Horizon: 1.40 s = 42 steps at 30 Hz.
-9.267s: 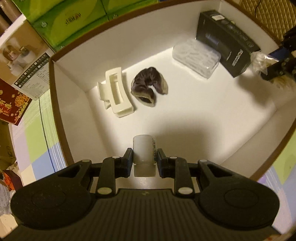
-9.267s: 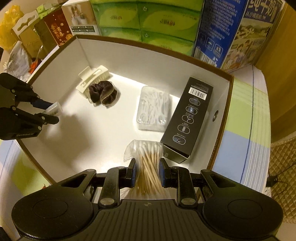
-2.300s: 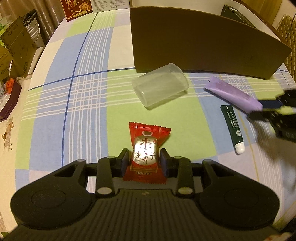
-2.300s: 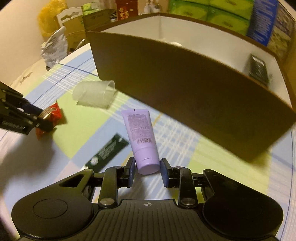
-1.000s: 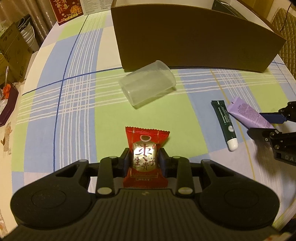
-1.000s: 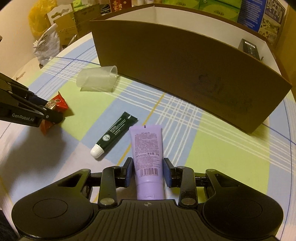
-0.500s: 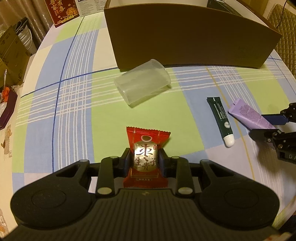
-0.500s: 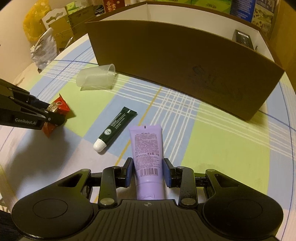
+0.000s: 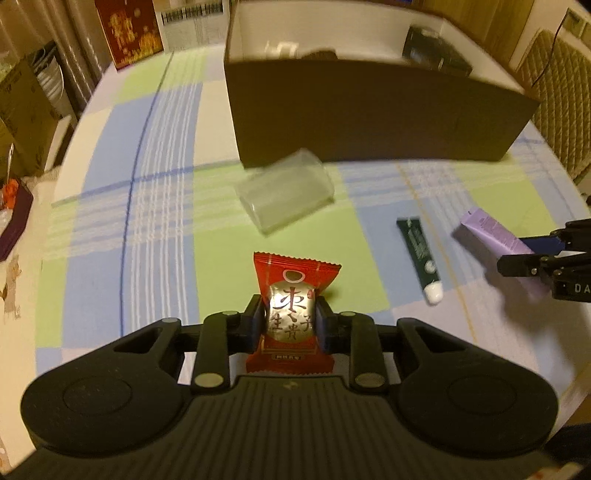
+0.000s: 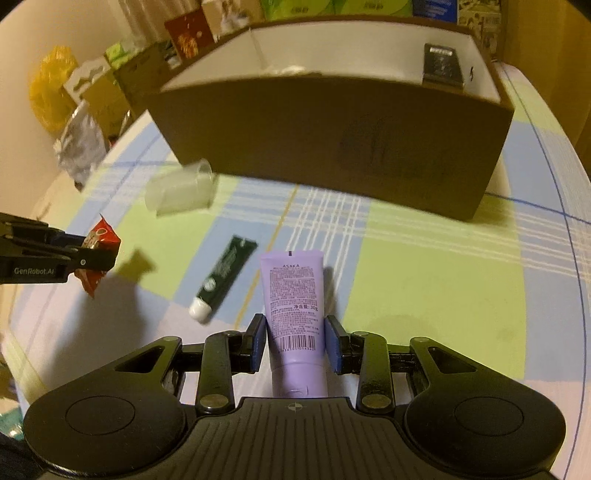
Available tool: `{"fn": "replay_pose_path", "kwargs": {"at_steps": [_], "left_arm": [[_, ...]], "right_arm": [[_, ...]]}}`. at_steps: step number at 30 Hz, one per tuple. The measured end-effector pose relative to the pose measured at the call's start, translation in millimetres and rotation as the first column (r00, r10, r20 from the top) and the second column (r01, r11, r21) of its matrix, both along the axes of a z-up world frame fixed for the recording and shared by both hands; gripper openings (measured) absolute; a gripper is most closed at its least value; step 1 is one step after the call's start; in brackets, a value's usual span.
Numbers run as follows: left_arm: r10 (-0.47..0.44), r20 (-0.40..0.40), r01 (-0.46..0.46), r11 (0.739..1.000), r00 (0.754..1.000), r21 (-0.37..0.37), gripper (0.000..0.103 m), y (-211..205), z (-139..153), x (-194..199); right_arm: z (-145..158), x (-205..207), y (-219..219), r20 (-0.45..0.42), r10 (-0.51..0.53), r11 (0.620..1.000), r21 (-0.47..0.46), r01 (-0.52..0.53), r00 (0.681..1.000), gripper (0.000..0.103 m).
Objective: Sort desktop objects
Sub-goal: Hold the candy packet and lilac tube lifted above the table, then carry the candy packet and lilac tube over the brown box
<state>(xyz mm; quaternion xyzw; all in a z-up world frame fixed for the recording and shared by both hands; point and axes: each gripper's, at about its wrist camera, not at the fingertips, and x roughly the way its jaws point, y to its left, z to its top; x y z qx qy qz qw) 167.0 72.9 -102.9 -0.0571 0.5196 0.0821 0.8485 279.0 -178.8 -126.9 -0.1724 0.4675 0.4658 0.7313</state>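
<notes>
My left gripper (image 9: pixel 290 319) is shut on a red candy packet (image 9: pixel 291 295) and holds it above the checked tablecloth; the packet also shows in the right wrist view (image 10: pixel 98 236). My right gripper (image 10: pixel 295 341) is shut on a purple tube (image 10: pixel 293 295), raised off the cloth; the tube also shows in the left wrist view (image 9: pixel 491 232). A clear plastic cup (image 9: pixel 284 192) lies on its side near the brown box (image 9: pixel 369 107). A dark green tube (image 10: pixel 221 277) with a white cap lies on the cloth between the grippers.
The brown box (image 10: pixel 332 140) has white inner walls and holds a black carton (image 10: pixel 441 66) and other small items. Cartons, bags and green tissue packs (image 10: pixel 332 5) stand beyond the table's far and left edges.
Both grippers have lifted with their loads and tilted up toward the box; its inside now shows. The cup and green tube stay on the cloth.
</notes>
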Motion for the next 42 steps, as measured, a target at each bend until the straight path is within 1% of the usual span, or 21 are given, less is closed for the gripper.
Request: {"fn": "replay_pose_path", "kwargs": {"at_steps": [5,10,15,18,20,23,26,28,33,37,40,42], "left_arm": [[-0.009,0.075,0.010,1.000,0.997,-0.005,0.024,1.0,30.8,7.9],[-0.042,0.156,0.045,0.999,0.987,-0.014,0.024,-2.3,61.1,26.6],[-0.061,0.223,0.068,0.997,0.973,-0.021,0.024,-1.6,85.6,60.6],[-0.072,0.249,0.081,0.996,0.966,-0.025,0.024,0.8,95.7,87.0],[-0.076,0.252,0.086,0.996,0.965,-0.031,0.024,2.3,98.9,105.2],[-0.072,0.253,0.083,0.996,0.965,-0.034,0.024,6.0,101.0,132.7],[-0.061,0.243,0.078,0.995,0.968,-0.059,0.024,11.4,98.4,157.4],[-0.051,0.222,0.069,0.995,0.974,-0.074,0.024,15.5,93.1,173.6],[-0.037,0.153,0.050,0.996,0.988,-0.080,0.024,24.5,68.4,208.5],[-0.026,0.105,0.037,0.994,0.994,-0.100,0.024,32.6,46.9,229.2],[-0.033,0.087,0.041,0.995,0.996,-0.090,0.024,34.5,36.0,242.6],[-0.031,0.067,0.038,0.995,0.997,-0.098,0.024,35.9,28.9,251.1]], "right_arm": [[27.6,6.6,3.7,0.006,0.005,0.998,0.064,-0.006,1.000,0.031],[58.8,15.2,14.8,0.023,0.023,0.991,0.133,-0.026,0.999,0.031],[89.4,37.6,34.4,0.036,0.011,0.977,0.210,-0.019,0.999,0.031],[104.7,52.1,49.7,0.070,-0.004,0.971,0.240,-0.013,0.998,0.031],[110.6,64.4,62.5,0.080,-0.019,0.968,0.252,-0.001,0.997,0.031],[111.5,83.6,79.9,0.073,-0.055,0.966,0.258,0.034,0.996,0.031],[104.9,104.2,97.4,0.012,-0.107,0.960,0.262,0.100,0.994,0.031],[98.5,115.4,108.0,-0.022,-0.133,0.959,0.250,0.134,0.991,0.031],[76.3,137.5,131.7,-0.057,-0.188,0.963,0.188,0.195,0.981,0.031],[57.5,152.0,142.0,-0.086,-0.231,0.960,0.143,0.241,0.969,0.031],[46.4,160.9,148.8,-0.088,-0.243,0.962,0.109,0.252,0.966,0.031],[40.6,166.6,152.8,-0.087,-0.249,0.962,0.090,0.257,0.965,0.031]]}}
